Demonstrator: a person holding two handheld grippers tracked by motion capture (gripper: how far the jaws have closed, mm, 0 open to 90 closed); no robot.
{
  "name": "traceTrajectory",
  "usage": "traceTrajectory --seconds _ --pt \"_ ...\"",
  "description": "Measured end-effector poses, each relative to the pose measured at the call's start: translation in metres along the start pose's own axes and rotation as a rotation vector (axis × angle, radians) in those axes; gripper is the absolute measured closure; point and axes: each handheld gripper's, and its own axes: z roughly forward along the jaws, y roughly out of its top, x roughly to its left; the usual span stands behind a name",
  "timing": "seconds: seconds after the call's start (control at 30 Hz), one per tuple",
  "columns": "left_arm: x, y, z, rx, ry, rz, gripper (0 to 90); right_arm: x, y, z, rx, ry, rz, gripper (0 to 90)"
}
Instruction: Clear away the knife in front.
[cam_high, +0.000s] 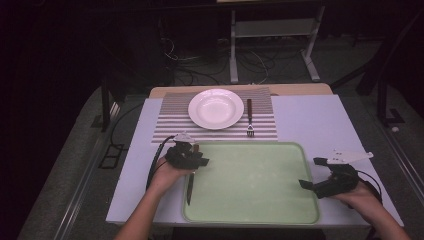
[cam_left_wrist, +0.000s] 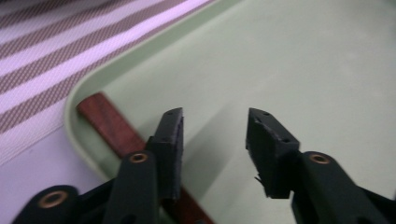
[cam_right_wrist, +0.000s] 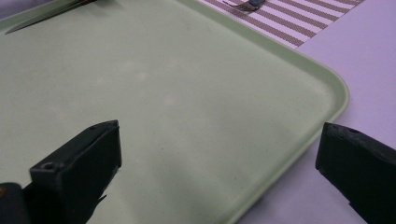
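Overhead camera first: a pale green tray (cam_high: 250, 180) lies on the white table (cam_high: 310, 120), and behind it a striped placemat (cam_high: 170, 117) carries a white plate (cam_high: 216, 108) with a fork (cam_high: 249, 117) just to the plate's right, wooden handle away from the person. A knife (cam_high: 189, 187) lies along the tray's left edge, blade toward the person. The left gripper (cam_high: 192, 152) sits over the tray's near-left corner region, above the knife's handle end, held by the left hand (cam_high: 167, 175). The right gripper (cam_high: 312, 172) hangs at the tray's right rim, held by the right hand (cam_high: 362, 197) — its jaws stand wide apart.

Left gripper view: the two black jaws are parted with bare tray floor (cam_left_wrist: 289, 60) between them, gripping nothing. The knife's reddish wooden handle (cam_left_wrist: 109, 123) runs along the inside of the tray's curved corner and passes beneath the left-hand jaw; whether they touch I cannot tell. Placemat stripes (cam_left_wrist: 51, 51) show beyond the rim.

Right gripper view: the jaws are spread wide, one over the tray floor (cam_right_wrist: 187, 102), the other out over the white table (cam_right_wrist: 369, 60) — the tray's rim lies between them. The knife's blade tip (cam_right_wrist: 42, 14) shows at the far edge, the fork's tines (cam_right_wrist: 243, 5) on the placemat beyond.
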Motion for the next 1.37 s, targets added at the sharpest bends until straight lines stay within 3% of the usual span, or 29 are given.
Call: traceTrajectory --seconds 0.1,0.37,0.5,0.57,0.7,0.77,1.1,1.37 --pt "-0.005 0.003 -0.006 -0.035 -0.02 0.024 45.8 0.0 0.0 0.0 0.001 0.003 -0.003 0.3" --pt "-0.012 0.002 -0.023 -0.129 -0.005 0.072 22.7 0.001 0.0 -0.001 -0.003 0.009 -0.001 0.3" --pt "-0.014 -0.003 -0.03 -0.143 0.023 0.082 13.3 0.001 0.0 -0.001 -0.007 0.011 -0.001 0.4" --pt "-0.013 -0.006 -0.034 -0.149 0.045 0.078 12.7 0.001 0.0 -0.001 -0.007 0.011 0.0 0.3" --pt "-0.013 -0.012 -0.043 -0.168 0.072 0.076 0.4 0.001 0.0 -0.002 -0.015 0.014 0.0 0.3" --pt "-0.015 -0.016 -0.048 -0.17 0.092 0.088 0.0 0.001 0.0 -0.002 -0.018 0.013 0.003 0.3" --pt "-0.018 -0.032 -0.054 -0.169 0.093 0.093 0.0 0.0 -0.001 -0.003 -0.023 0.008 0.008 0.3" --pt "-0.016 -0.034 -0.054 -0.17 0.102 0.089 0.0 0.0 -0.001 -0.003 -0.027 0.007 0.011 0.3"
